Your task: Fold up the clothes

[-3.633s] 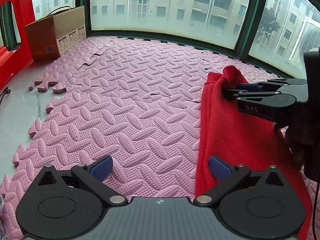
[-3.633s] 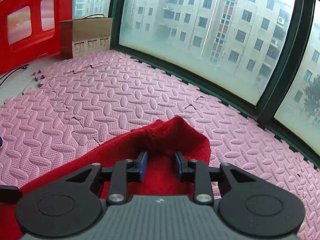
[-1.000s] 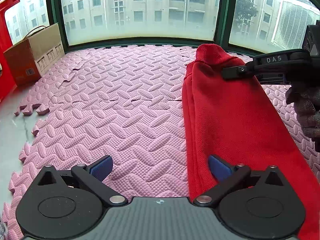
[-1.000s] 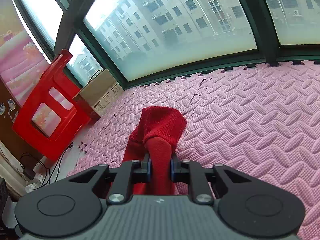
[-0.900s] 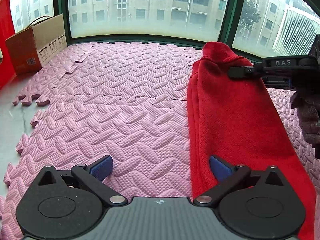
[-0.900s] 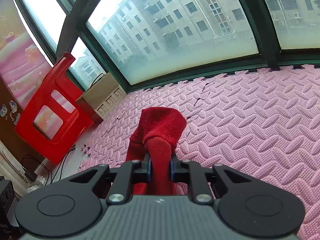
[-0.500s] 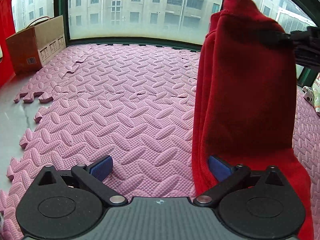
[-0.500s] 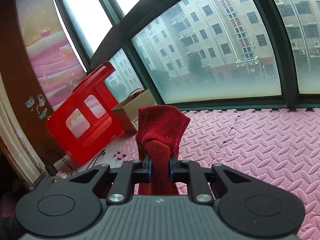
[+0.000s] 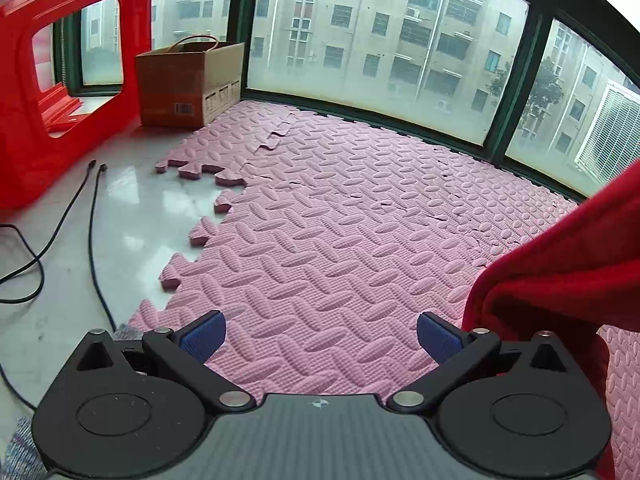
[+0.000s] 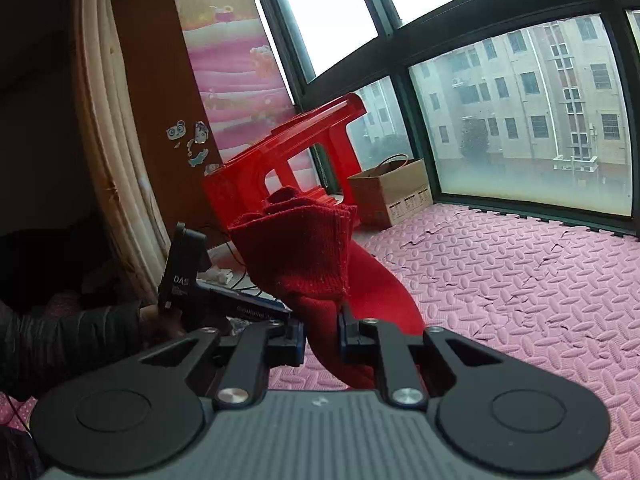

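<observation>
A knitted red garment (image 10: pixel 316 264) is pinched by the right hand-held gripper (image 10: pixel 322 336) above the ribbed pink foam mat (image 9: pixel 328 240). The left hand-held gripper (image 9: pixel 320 334) is spread wide, beside the garment's hanging fold.

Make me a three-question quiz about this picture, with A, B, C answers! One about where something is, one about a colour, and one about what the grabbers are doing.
1. Where is the box?
A. by the window
B. on the stool
C. in a gripper

2. What colour is the mat?
A. green
B. pink
C. blue

3. What is the right gripper doing?
A. hanging open
B. gripping a cable
C. gripping the red garment

Answers:
1. A: it sits on the floor against the glass, next to the red stool.
2. B: the foam tiles are pink.
3. C: its jaws pinch the cloth, while the left gripper is open and holds nothing.
</observation>
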### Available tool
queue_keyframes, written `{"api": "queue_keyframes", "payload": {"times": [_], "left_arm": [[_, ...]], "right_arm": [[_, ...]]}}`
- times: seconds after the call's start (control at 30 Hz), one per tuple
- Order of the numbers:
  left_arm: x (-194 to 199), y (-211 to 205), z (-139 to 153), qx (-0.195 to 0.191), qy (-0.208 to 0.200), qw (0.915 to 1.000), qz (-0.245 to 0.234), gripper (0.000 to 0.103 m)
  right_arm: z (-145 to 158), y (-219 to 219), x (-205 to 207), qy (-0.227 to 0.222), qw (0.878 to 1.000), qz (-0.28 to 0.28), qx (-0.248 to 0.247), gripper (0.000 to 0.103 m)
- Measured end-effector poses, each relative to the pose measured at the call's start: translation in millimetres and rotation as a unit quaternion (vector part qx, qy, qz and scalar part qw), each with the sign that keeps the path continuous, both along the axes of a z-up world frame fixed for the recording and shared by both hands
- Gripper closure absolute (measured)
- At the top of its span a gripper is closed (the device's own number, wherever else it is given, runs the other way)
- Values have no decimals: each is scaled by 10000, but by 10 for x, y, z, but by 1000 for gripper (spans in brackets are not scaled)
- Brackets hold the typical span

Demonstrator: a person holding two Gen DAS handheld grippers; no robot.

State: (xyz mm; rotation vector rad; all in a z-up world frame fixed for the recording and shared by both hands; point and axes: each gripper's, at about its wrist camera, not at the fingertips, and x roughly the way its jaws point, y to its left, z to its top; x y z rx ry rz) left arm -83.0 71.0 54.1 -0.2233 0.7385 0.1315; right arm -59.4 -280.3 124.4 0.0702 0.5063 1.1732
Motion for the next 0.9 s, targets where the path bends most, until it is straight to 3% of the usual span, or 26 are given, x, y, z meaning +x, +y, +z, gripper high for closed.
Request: {"api": "queue_keyframes", "payload": {"times": [0.2, 0.4, 0.57, 0.9], "left_arm": [[-429, 41, 102, -53, -94, 9998, 146, 0], [-643, -71, 220, -95, -204, 9997, 39, 0], [-702, -263, 390, -205, -437, 9984, -279, 0], [-672, -837, 728, -565, -981, 9859, -1236, 0]], "right_arm": [[-182, -105, -445, -102, 9993, 279, -218, 88], [-318, -129, -845, -490, 9911, 448, -1151, 80], [-275, -225, -1077, -547, 9880, 499, -1356, 54], [-182, -262, -1448, -287, 9880, 379, -1470, 50]]}}
